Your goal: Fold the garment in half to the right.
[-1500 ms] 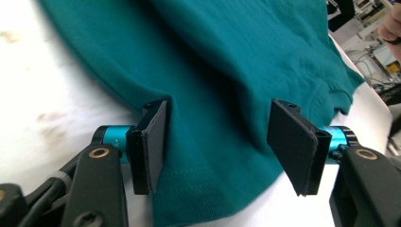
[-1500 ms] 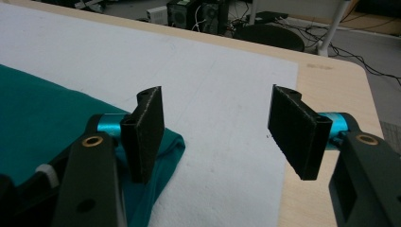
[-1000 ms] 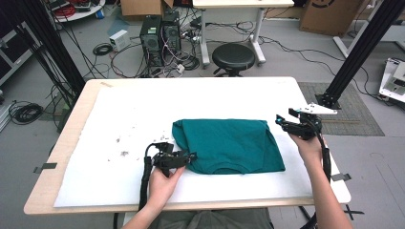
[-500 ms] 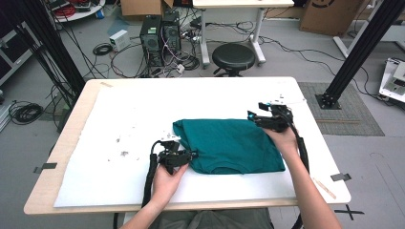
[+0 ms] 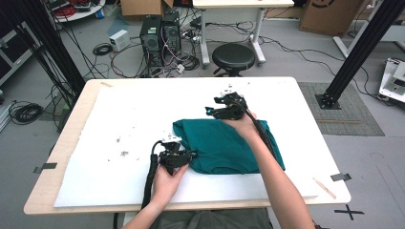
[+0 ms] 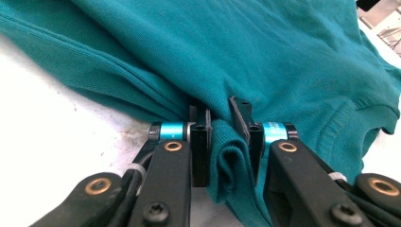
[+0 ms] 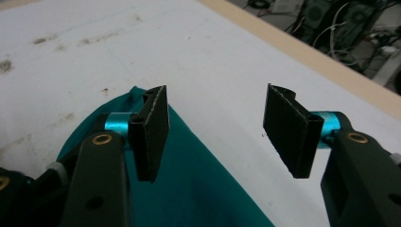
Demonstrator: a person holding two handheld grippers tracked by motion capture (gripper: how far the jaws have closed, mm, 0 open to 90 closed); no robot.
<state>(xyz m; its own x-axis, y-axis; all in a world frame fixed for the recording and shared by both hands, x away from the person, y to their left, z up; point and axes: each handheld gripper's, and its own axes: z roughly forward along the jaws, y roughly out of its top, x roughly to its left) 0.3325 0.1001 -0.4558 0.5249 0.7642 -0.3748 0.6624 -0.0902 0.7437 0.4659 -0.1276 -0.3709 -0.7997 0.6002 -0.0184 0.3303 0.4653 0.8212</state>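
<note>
Pinching a fold at the near left edge of the folded teal shirt [image 6: 283,61], the left gripper [image 5: 179,156] has just closed its jaws on the cloth. The right gripper [image 5: 224,109] hovers over the shirt's far edge on the table [image 5: 119,114], jaws apart, having just narrowed slightly, nothing between them.

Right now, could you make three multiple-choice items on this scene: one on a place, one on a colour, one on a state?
1. Where does the folded shirt lie?
A. on the white table cover
B. on the floor
C. on the stool

2. What colour is the shirt?
A. red
B. teal green
C. yellow

3. How is the left gripper?
A. wide open above the shirt
B. lying unused on the table
C. shut on a fold of the shirt

Answers:
1. A, the high view shows it on the cover.
2. B, the cloth is teal in every view.
3. C, the left gripper view shows cloth pinched between the jaws.
</note>
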